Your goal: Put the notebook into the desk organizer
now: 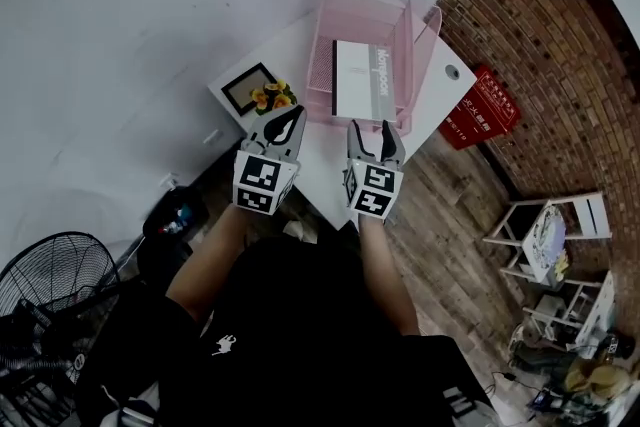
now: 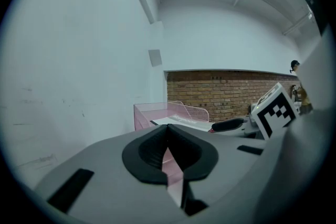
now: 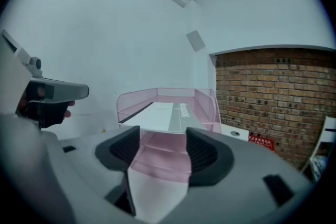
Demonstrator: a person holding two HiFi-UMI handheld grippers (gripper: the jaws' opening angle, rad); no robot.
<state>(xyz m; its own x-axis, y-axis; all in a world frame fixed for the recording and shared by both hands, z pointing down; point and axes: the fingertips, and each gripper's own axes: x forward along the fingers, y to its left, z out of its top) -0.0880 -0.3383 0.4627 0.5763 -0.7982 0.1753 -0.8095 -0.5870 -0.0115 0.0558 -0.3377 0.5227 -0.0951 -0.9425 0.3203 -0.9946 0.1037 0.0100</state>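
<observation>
One notebook (image 1: 360, 80) lies in the organizer (image 1: 320, 65); left claw (image 1: 290, 121) closed, right claw (image 1: 372, 131) parted and empty.

Worktop (image 1: 437, 93), white: I note black picture frame (image 1: 249, 87) at left corner, yellow flowers (image 1: 272, 98) just beside it near front edge. Off right edge, red crate (image 1: 480, 108) beside brick wall (image 1: 545, 35); black fan (image 1: 50, 290) lower left.

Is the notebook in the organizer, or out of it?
In. The notebook lies flat on the floor of the organizer, with its pink walls around it.
</observation>
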